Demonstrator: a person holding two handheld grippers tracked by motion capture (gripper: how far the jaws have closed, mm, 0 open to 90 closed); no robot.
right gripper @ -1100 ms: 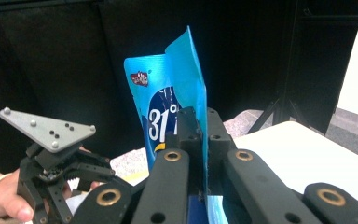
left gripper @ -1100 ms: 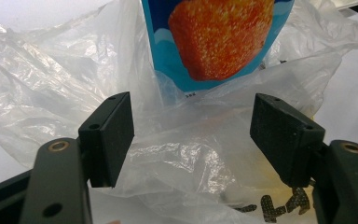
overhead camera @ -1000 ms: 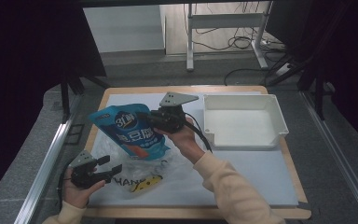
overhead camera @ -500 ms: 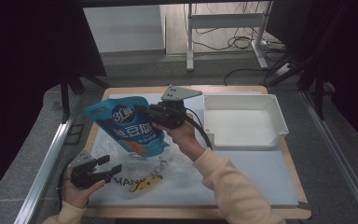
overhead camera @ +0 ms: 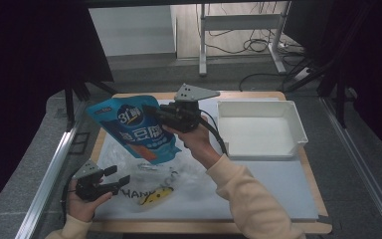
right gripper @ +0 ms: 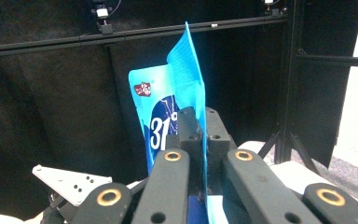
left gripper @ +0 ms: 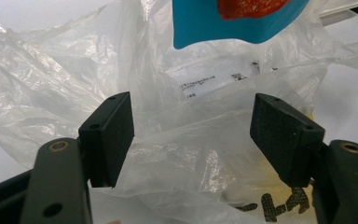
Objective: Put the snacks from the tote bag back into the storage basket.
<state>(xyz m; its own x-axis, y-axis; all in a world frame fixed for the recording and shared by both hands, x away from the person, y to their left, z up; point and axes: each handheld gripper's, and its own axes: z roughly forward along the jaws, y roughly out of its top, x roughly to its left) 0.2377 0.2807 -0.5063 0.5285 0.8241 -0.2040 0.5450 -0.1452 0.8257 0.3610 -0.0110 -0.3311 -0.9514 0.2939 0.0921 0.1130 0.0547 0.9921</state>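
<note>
The right gripper [overhead camera: 151, 110], jaws clamped on the glossy blue stand-up pouch [overhead camera: 132, 128], has lifted it higher since a second ago, clear of the crumpled clear plastic bag [overhead camera: 149, 174] at its 6 o'clock. The left gripper [overhead camera: 117, 175] waits open by the bag, seemingly unloaded. The shallow white plastic tray [overhead camera: 298, 130] sits at 3 o'clock, probably next.

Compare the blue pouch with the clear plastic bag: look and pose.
The blue pouch is opaque, printed and smooth; the clear plastic bag is see-through and crumpled. The pouch hangs lifted above the table, pinched by the right gripper; the bag lies on the table. Both are soft packaging.
</note>
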